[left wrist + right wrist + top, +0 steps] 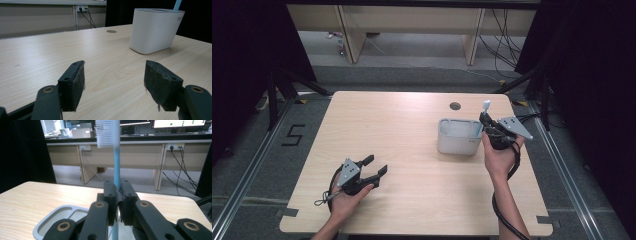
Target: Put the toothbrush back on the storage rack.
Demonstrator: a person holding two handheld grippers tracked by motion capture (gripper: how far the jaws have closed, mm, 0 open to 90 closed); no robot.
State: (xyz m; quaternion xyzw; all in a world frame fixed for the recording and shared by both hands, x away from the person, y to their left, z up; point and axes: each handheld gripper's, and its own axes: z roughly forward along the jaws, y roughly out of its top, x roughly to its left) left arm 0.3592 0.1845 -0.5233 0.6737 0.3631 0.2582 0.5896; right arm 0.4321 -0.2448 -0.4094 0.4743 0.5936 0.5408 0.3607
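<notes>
Toothbrush [116,165] stands upright, long axis vertical, bristle head on top w/ bristles facing left in the right gripper view, blue handle running down into the white holder [456,136]. Right tongs [117,195] are clamped on the handle mid-length, above the holder's rim, at the counter's [402,150] far right side. Holder has divided compartments; can't tell which one the handle enters. Left tongs [113,82] rest low over the near left of the counter, jaws spread wide w/ nothing between them, pointing toward the holder. A small round hole [455,106] sits behind the holder.
</notes>
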